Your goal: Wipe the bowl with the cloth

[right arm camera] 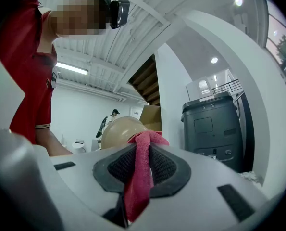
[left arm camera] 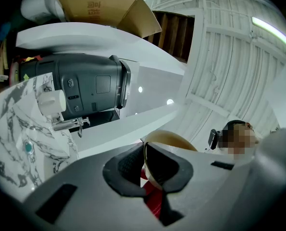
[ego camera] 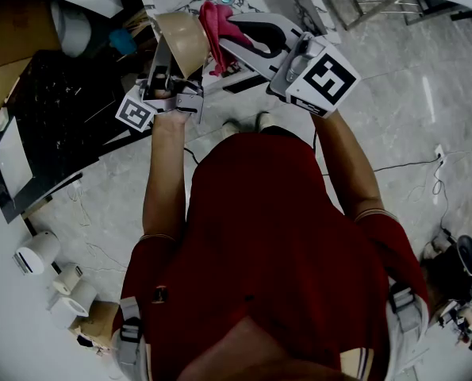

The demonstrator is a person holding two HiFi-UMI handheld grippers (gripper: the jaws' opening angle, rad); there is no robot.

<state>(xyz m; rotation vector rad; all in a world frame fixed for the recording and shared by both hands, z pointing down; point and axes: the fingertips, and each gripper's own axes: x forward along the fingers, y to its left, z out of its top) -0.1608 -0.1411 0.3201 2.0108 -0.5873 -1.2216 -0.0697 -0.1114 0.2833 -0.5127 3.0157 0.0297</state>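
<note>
Left gripper (left arm camera: 143,171) clamps my bowl (ego camera: 185,40) by its thin rim, held in the air. Right gripper (right arm camera: 138,165) pinches the pink cloth (ego camera: 220,24) against the bowl. Risk: if I wipe hard, the bowl twists out of the rim grip, or the cloth slips free.

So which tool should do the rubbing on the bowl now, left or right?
Right, probably. The right tool is shut on the pink fabric cloth, up by the round tan bowl. The left tool is clamped on that bowl's rim, so it's better for holding it steady.
</note>
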